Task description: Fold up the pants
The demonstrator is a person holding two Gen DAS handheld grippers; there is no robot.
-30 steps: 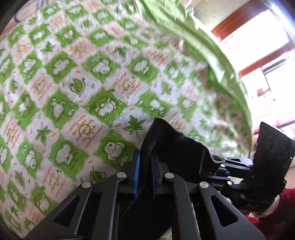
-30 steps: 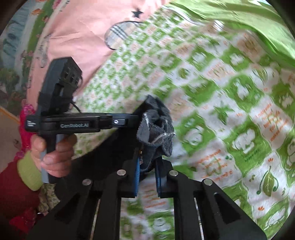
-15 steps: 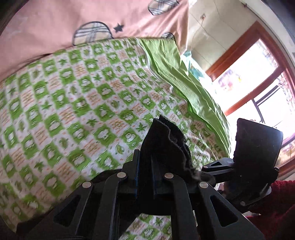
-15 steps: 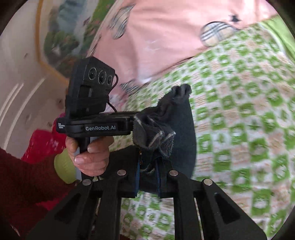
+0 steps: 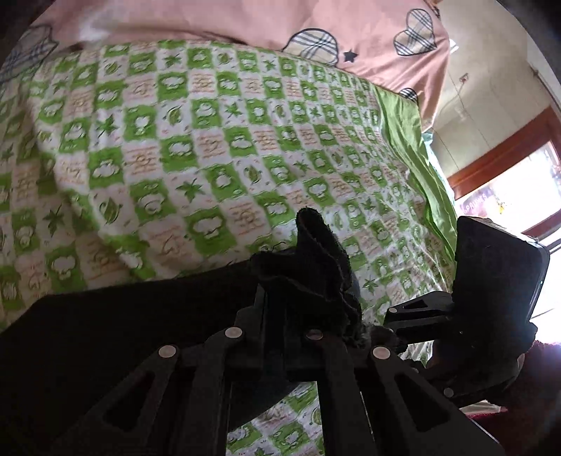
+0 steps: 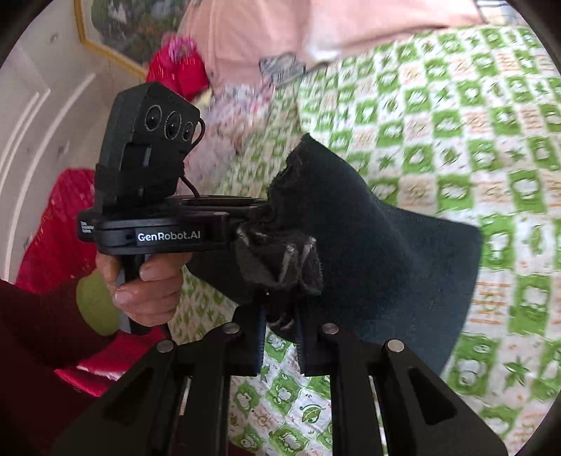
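The black pants (image 5: pixel 105 333) hang lifted above a green-and-white checked bedsheet (image 5: pixel 210 158). My left gripper (image 5: pixel 277 315) is shut on a bunched edge of the pants (image 5: pixel 315 270). My right gripper (image 6: pixel 280 322) is shut on another bunched edge, and the dark cloth (image 6: pixel 385 252) drapes down to the right of it. The two grippers are close together, side by side. The left gripper shows in the right wrist view (image 6: pixel 224 228), held by a hand. The right gripper's body shows in the left wrist view (image 5: pixel 491 298).
A pink quilt with checked hearts (image 5: pixel 315 35) lies at the far end of the bed. A green sheet edge (image 5: pixel 420 168) and a window (image 5: pixel 519 189) are at the right. Red items (image 6: pixel 49 238) and a framed picture (image 6: pixel 115 31) are by the wall.
Both grippers have risen and tilted up from close over the sheet, lifting the pants. More cloth now hangs spread below them, and the pink quilt and wall have come into view.
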